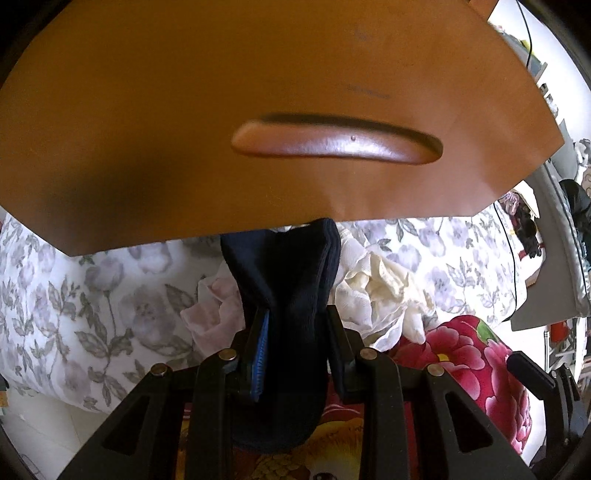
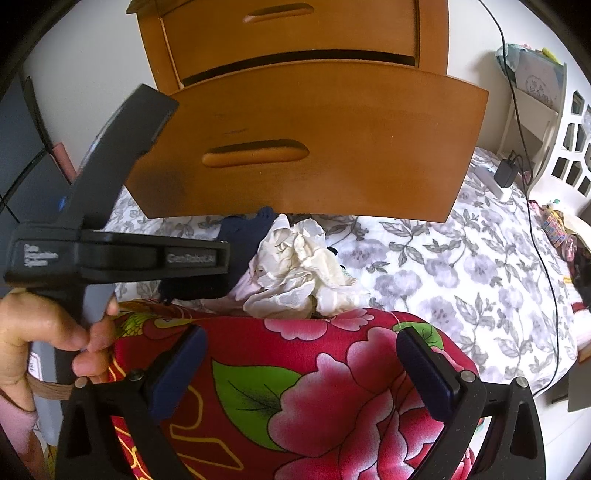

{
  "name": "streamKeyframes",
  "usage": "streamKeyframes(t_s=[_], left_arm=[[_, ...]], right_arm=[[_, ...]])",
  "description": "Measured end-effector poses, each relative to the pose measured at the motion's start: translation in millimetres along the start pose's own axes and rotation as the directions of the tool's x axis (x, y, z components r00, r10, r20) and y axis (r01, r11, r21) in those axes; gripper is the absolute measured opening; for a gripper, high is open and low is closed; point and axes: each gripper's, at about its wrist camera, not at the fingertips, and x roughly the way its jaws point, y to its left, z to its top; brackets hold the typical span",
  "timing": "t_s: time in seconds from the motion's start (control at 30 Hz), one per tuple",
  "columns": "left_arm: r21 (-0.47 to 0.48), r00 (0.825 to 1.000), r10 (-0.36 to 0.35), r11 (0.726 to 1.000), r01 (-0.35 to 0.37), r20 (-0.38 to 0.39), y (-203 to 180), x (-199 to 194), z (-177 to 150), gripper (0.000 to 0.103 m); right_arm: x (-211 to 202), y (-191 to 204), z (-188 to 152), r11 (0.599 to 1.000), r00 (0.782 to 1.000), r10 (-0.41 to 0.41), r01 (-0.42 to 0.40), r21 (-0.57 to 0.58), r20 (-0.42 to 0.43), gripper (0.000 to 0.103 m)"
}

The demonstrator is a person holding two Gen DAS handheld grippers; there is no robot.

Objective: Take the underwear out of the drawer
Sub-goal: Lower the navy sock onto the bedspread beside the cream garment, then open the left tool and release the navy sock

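My left gripper (image 1: 297,314) is shut on a dark navy piece of underwear (image 1: 284,266), which hangs between its fingers just below the pulled-out wooden drawer front (image 1: 295,92). In the right wrist view that drawer front (image 2: 314,147) juts forward from the dresser, and a hand holds the left gripper's black housing (image 2: 110,254) with navy cloth (image 2: 240,227) showing past it. Cream and pale pink garments (image 2: 303,273) lie crumpled beneath the drawer. My right gripper (image 2: 301,336) stands open over red floral fabric (image 2: 332,387), holding nothing. The drawer's inside is hidden.
A grey floral bedspread (image 2: 461,266) covers the surface below the dresser. The upper drawer (image 2: 288,29) is closed. A white lattice basket (image 2: 569,155), a black charger (image 2: 506,171) and a trailing cable sit to the right.
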Motion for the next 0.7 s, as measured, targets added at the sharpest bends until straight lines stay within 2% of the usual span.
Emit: streamKeyframes(t_s=[0.2,0.47,0.57,0.7], left_arm=[[-0.031,1.0,-0.024,0.999,0.024,-0.006,7,0,-4,0.03],[-0.08,0.997,-0.046,0.995,0.051,0.066,18,-25,-12,0.035],[-0.084,0.995,-0.032,0.996,0.04,0.096,19,-37,-15,0.036],[-0.104,0.99,-0.009,0.994,0.024,0.143,23,-55,-24,0.044]], right_arm=[[0,2,0,1.0,1.0,0.0,0.0,0.0,0.0,0.103],[0,2,0,1.0,1.0,0.0,0.0,-0.001,-0.002,0.103],[0,2,0,1.0,1.0,-0.001,0.001,-0.001,-0.002,0.103],[1,2,0,1.0,1.0,0.0,0.0,0.0,-0.002,0.103]])
